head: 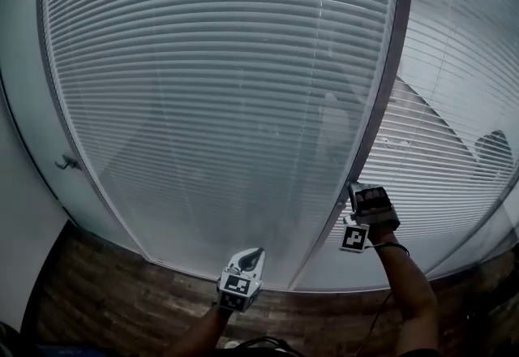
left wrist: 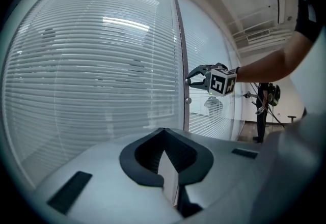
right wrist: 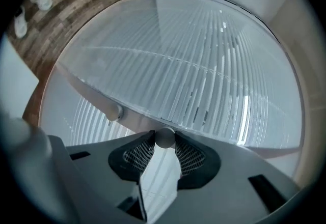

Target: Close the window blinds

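Note:
White slatted blinds [head: 219, 88] fill the big left pane; the right pane's blinds [head: 442, 144] show darker gaps between slats. A dark upright frame [head: 381, 96] divides the panes. My right gripper [head: 355, 191] reaches to this frame. In the right gripper view it [right wrist: 164, 139] is shut on a small round grey knob [right wrist: 164, 136] on the frame. A second knob [right wrist: 113, 112] sits a little further along the same frame. My left gripper [head: 253, 253] hangs lower, apart from the glass, shut with nothing in it [left wrist: 164, 131]. The left gripper view shows the right gripper [left wrist: 191, 80] at the frame.
Wood-pattern floor [head: 97, 290] runs below the windows. A small handle [head: 69, 162] sticks out at the left wall. A person [left wrist: 265, 101] stands far off in the room at right. White shoes [right wrist: 43, 0] lie on the floor.

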